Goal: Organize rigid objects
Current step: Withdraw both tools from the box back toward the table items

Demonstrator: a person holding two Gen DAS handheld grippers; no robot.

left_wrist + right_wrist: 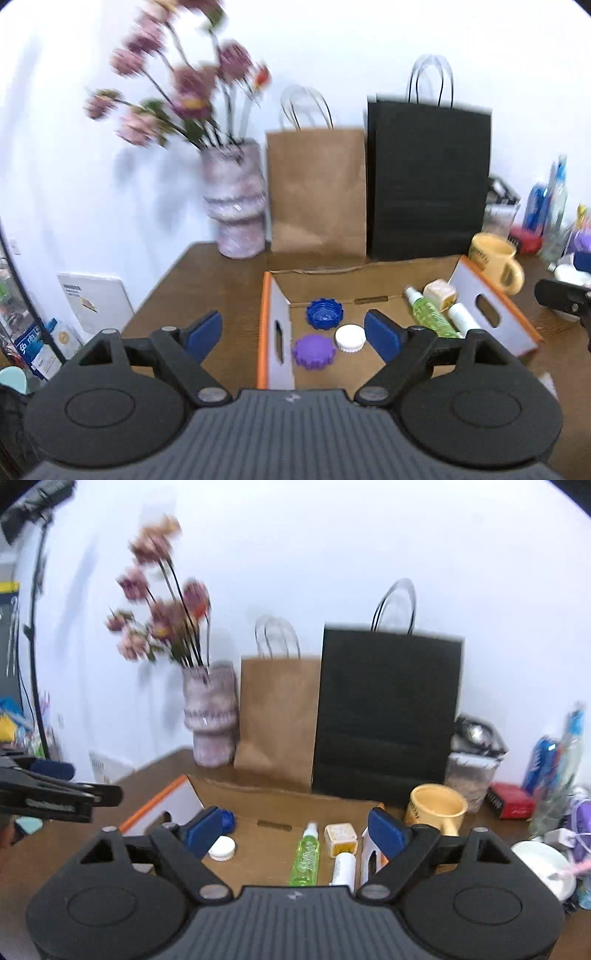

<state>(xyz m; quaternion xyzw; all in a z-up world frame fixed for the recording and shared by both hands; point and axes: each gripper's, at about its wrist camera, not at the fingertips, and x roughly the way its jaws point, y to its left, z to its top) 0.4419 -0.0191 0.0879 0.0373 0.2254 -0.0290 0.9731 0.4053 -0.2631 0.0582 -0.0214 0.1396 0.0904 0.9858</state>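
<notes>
- The left tool [293, 332] hangs over the near left end of the cardboard box [369, 267], its blue-padded jaws spread wide with nothing between them.
- The right tool [303, 829] hangs over the near right part of the same box, jaws likewise spread and holding nothing.
- The box lies open on the brown desk [207, 280], with white, orange-edged end flaps that have handle slots.
- Inside, at the left end: a blue cap [324, 314] at 12 o'clock, a purple cap [314, 350] at 7 o'clock and a white cap [350, 338] at 4 o'clock of that little group, all close together, flat on the box floor.
- At the right end of the box lies a green spray bottle [430, 314] on its side; just beside it, toward 3 o'clock, a white tube [461, 315]; at 12 o'clock of the tube, a small cream and yellow cube-shaped container [439, 291].
- In the right wrist view the same trio sits between the jaws, with the white cap off at 9 o'clock beside the left pad.
- A yellow mug [496, 262] stands on the desk outside the box, at 2 o'clock of its right flap.
- Behind the box, against the white wall: a pink marbled vase [236, 199] with pink flowers at 11 o'clock, a brown paper bag [317, 192] at 12 o'clock and a black paper bag [430, 181] just beside it at 1 o'clock.
- At 3 o'clock the desk carries blurred clutter, including a red box [511, 799] and a white bowl [546, 864].
</notes>
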